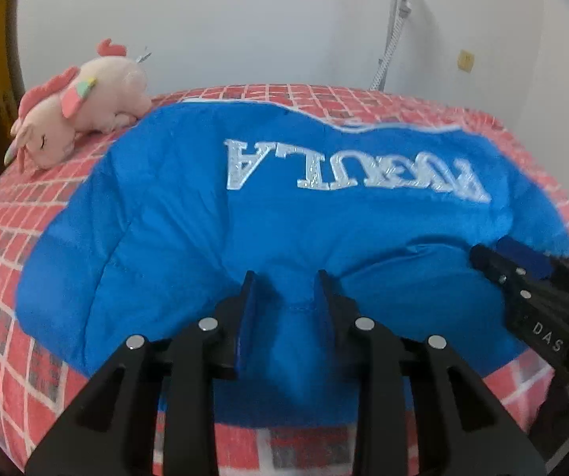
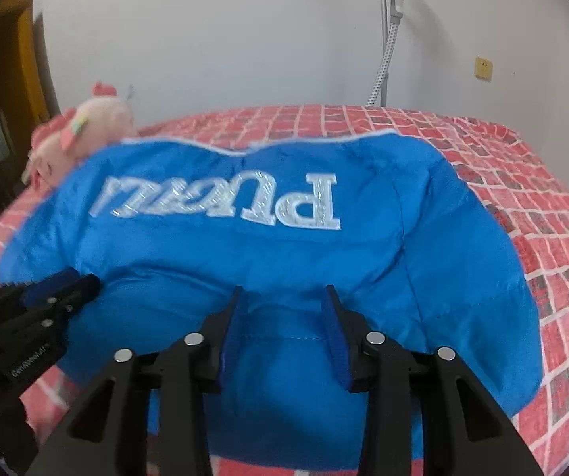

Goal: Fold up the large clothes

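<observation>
A large blue padded jacket (image 1: 268,222) with silver lettering lies spread on the bed, its near edge bunched up. In the left wrist view, my left gripper (image 1: 285,277) is shut on a raised fold of that near edge, with blue cloth filling the gap between its pads. To its right, my right gripper (image 1: 494,256) bites the same edge. The right wrist view shows the jacket (image 2: 364,261) again, with my right gripper (image 2: 283,291) shut on a thick fold. My left gripper (image 2: 70,283) is at the left there, and its tips are hidden by the fabric.
The bed cover (image 1: 6,238) has a red brick pattern and extends around the jacket (image 2: 542,206). A pink plush toy (image 1: 82,107) lies at the far left corner, touching the jacket (image 2: 82,135). A pole with a hose (image 2: 387,39) stands by the white wall.
</observation>
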`<state>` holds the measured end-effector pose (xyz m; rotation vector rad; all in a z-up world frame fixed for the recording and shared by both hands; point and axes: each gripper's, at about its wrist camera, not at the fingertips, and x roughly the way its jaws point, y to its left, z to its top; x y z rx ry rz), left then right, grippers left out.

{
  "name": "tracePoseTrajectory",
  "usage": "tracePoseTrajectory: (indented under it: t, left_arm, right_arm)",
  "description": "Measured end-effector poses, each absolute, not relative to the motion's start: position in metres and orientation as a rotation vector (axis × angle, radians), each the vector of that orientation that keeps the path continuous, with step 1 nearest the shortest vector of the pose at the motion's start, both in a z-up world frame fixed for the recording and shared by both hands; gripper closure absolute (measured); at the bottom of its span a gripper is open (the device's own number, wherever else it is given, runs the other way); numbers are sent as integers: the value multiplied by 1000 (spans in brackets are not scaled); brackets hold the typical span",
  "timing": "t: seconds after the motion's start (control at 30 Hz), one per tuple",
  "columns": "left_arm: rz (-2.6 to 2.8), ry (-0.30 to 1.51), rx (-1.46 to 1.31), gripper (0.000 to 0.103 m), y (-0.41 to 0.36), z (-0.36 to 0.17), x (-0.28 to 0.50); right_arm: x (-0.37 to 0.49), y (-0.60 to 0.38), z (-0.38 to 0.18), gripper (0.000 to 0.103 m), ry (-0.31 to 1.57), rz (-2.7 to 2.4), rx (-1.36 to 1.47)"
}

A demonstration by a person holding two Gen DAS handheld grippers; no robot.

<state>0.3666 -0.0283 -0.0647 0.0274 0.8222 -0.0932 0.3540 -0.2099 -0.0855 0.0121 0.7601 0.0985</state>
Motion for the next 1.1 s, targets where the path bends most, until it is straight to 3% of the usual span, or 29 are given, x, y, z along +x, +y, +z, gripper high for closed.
tracePoseTrajectory:
  t: [0.4, 0.47, 0.57, 0.63, 0.8, 1.1]
  left_arm:
    - [-121, 875, 0, 72, -18, -56, 372]
    - [-125, 846, -14, 51, -7, -39, 370]
    - [-37, 777, 5, 30, 24, -9, 369]
    - [13, 778, 7, 25, 48, -2, 375]
    - [82, 866, -120, 25, 118, -21, 398]
    - [9, 927, -150, 19, 112, -48, 414]
  right_arm:
    - [354, -206, -82, 62, 808, 98, -42]
    - [352, -221, -62, 47, 787, 124, -3]
    - [351, -254, -34, 23, 756, 69, 46]
    - [356, -285, -24, 22, 774, 28, 87]
    - [378, -352, -38, 16, 864, -12, 238]
    - [403, -365, -80, 10, 985, 71, 318]
